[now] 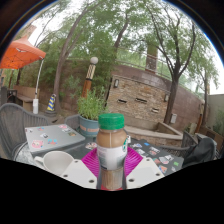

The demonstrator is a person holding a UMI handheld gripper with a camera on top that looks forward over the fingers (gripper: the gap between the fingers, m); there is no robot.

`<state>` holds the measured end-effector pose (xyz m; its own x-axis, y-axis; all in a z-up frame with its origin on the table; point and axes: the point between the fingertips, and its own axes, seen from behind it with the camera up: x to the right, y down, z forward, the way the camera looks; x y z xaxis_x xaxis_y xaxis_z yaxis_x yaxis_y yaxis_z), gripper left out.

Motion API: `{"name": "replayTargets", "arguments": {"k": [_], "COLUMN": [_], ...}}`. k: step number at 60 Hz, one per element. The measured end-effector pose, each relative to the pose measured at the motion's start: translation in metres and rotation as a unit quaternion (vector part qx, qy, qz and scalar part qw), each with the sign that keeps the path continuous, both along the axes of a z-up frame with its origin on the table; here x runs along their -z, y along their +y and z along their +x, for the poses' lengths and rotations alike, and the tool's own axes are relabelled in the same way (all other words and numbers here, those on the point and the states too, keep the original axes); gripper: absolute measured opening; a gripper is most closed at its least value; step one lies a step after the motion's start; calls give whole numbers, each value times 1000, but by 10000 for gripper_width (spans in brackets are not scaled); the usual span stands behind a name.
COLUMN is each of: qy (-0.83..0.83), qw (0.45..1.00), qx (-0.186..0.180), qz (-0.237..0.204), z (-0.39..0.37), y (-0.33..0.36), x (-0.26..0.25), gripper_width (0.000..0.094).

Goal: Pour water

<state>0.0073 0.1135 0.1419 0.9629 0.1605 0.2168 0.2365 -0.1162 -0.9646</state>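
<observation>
The two-finger handheld gripper [112, 172] was pointing forward, held about level, both fingers poking up from the bottom of the gripper view. Each white plastic finger [76, 174] had a magenta pad [93, 161] on its inner face, and the pads faced each other. A clear plastic bottle with a green screw cap and pale label [111, 146] sat upright between them, and both pads looked pressed right against its sides, so the fingers were closed onto it. No hand or sleeve showed up anywhere.
</observation>
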Motion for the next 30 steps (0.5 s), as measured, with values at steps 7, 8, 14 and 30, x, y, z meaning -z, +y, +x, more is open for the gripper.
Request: {"name": "replayTargets", "arguments": {"k": [7, 8, 14, 30], "qy": [135, 130, 148, 130], "qw": [990, 991, 988, 991], "qx": [-2, -5, -5, -19], "qz": [-29, -38, -39, -33], "z": [2, 11, 22, 21], "y": [4, 1, 4, -1], "x": [59, 51, 66, 72], "gripper_width": [284, 283, 284, 283]}}
